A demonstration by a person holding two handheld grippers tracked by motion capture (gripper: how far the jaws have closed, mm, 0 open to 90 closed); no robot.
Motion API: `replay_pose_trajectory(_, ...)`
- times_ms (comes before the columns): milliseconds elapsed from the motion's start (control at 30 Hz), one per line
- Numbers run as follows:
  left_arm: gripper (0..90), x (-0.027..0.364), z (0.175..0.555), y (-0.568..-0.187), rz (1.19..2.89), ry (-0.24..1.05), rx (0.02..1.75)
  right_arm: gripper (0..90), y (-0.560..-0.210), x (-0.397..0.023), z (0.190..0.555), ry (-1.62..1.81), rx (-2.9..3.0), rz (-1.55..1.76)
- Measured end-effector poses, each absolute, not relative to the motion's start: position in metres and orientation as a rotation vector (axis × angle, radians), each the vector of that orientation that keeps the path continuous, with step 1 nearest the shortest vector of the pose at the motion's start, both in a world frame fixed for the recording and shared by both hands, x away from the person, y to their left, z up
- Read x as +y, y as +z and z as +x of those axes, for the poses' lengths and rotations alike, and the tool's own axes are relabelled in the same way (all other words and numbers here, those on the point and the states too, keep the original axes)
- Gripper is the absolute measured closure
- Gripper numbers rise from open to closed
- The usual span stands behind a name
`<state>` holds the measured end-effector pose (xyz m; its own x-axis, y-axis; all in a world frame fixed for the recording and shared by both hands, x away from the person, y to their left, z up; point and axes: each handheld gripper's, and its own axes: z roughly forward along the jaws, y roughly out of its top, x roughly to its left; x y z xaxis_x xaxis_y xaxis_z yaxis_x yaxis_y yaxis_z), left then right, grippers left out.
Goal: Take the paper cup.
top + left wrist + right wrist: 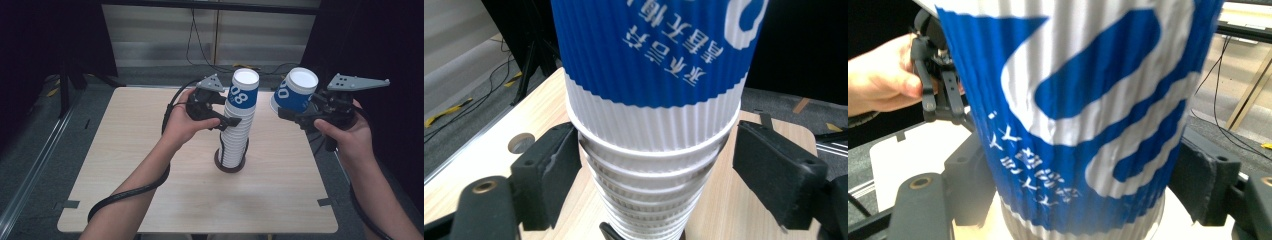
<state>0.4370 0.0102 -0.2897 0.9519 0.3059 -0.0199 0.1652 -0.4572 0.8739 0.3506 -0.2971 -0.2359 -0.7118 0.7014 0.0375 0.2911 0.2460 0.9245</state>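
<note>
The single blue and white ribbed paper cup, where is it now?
In the high view, it is held upside down in the right tongs, right of the cup stack.

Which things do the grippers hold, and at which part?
The right gripper holds a single cup by its ribbed side; the left gripper straddles the stack, unclamped.

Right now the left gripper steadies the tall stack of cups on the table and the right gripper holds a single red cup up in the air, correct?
Not quite: the single cup in the right gripper is blue and white, not red, as the high view shows. The rest holds: the left gripper is at the stack of cups on the table.
</note>
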Motion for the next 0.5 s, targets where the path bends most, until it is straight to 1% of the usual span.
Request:
replay_pose_trajectory(167, 16.2, 0.015, 0.434, -0.292, 2.050, 0.170, 0.337, 22.1, -0.246, -0.298, 0.345, 1.482, 2.147, 0.905)
replay_pose_trajectory(500, 16.0, 0.027, 0.428, -0.301, 2.068, 0.157, 0.310, 22.1, -0.268, -0.291, 0.336, 1.508, 2.191, 0.877)
